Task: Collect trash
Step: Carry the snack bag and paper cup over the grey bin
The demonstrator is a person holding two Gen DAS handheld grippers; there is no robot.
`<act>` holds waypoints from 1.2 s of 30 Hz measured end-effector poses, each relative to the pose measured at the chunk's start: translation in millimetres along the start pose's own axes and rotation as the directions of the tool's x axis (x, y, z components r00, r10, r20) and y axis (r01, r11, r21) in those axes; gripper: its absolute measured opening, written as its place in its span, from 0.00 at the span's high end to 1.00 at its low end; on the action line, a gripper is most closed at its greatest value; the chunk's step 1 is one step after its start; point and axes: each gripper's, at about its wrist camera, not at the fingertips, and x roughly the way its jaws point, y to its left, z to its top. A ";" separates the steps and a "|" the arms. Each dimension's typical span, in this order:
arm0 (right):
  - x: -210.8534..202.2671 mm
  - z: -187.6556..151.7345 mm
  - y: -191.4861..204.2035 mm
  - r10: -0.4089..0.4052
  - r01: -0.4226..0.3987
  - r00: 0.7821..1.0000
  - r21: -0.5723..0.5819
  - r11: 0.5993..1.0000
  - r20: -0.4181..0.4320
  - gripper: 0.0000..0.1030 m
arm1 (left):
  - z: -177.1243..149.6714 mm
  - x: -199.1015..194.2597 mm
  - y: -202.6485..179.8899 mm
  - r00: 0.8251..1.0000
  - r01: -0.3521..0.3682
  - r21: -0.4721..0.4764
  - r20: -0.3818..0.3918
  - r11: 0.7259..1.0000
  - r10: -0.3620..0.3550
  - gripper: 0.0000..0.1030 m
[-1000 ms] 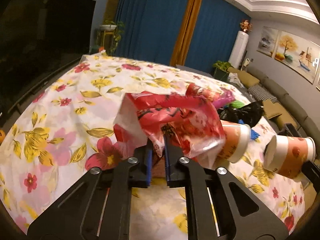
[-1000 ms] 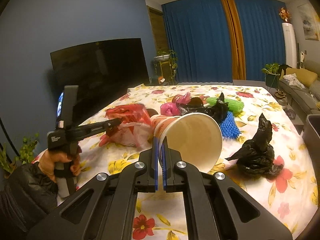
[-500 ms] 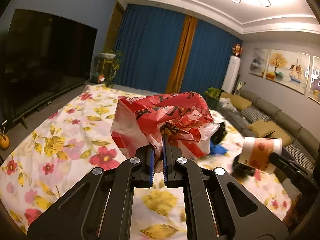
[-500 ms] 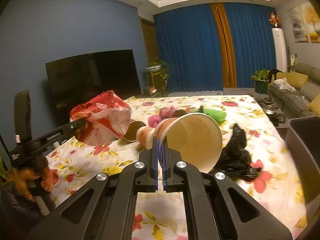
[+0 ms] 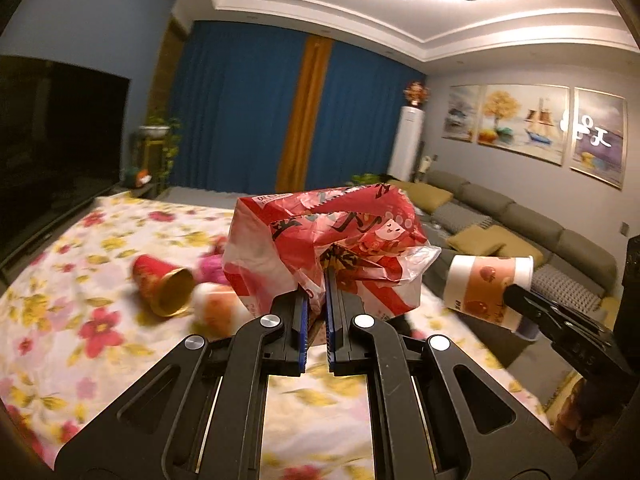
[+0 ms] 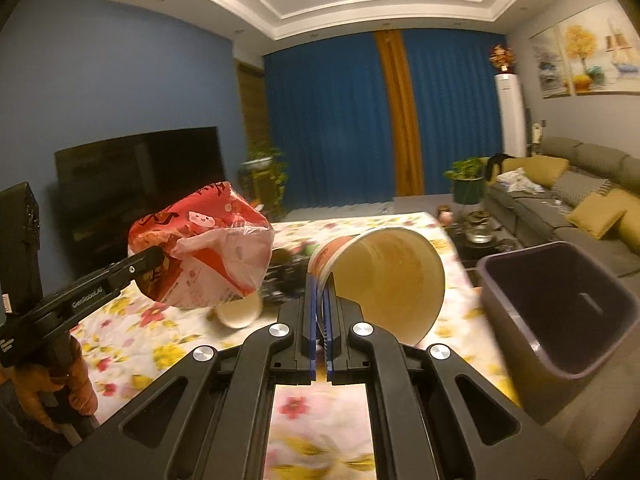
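Your left gripper (image 5: 315,294): pinching the red bag (image 5: 328,248), held up over the floral table (image 5: 80,280) | your right gripper (image 6: 319,300): clamped on the paper cup's (image 6: 384,280) rim, cup on its side in the air | bin (image 6: 560,304): just right of the cup | red cup (image 5: 162,288): lying on the table

Each camera sits close behind its own gripper, looking forward and slightly down. Both face the blue curtains (image 5: 248,116) across the flowered bench (image 6: 132,344). Each view catches the other gripper.
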 end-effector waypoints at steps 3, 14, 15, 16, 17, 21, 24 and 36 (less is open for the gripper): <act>-9.4 4.0 -23.7 -0.054 0.054 0.998 0.022 0.998 0.018 0.96 | 3.3 13.6 -27.6 0.999 0.051 0.019 -0.003 0.999 -0.051 0.94; -40.8 16.2 -107.9 -0.281 0.273 0.955 0.095 0.957 0.092 0.96 | 9.3 71.3 -125.9 0.982 0.188 0.091 -0.024 0.978 -0.186 0.94; -41.4 16.0 -113.0 -0.299 0.290 0.949 0.098 0.952 0.095 0.96 | 9.4 78.5 -135.1 0.980 0.200 0.093 -0.028 0.975 -0.198 0.94; -42.8 15.9 -119.2 -0.318 0.309 0.943 0.100 0.946 0.098 0.96 | 9.4 85.1 -143.0 0.977 0.211 0.095 -0.034 0.973 -0.209 0.94; -42.0 15.4 -122.6 -0.331 0.322 0.938 0.103 0.941 0.099 0.96 | 9.5 90.5 -148.2 0.976 0.219 0.097 -0.037 0.971 -0.216 0.94; -43.1 15.3 -141.0 -0.374 0.361 0.922 0.126 0.924 0.103 0.96 | 5.7 113.2 -176.6 0.967 0.253 0.113 -0.055 0.961 -0.248 0.94; -46.6 14.9 -150.1 -0.392 0.376 0.913 0.141 0.916 0.111 0.96 | 2.1 126.3 -195.0 0.962 0.272 0.135 -0.065 0.953 -0.265 0.94; -39.6 18.8 -168.0 -0.424 0.402 0.899 0.173 0.899 0.114 0.96 | -11.6 166.9 -233.3 0.944 0.324 0.167 -0.116 0.931 -0.308 0.94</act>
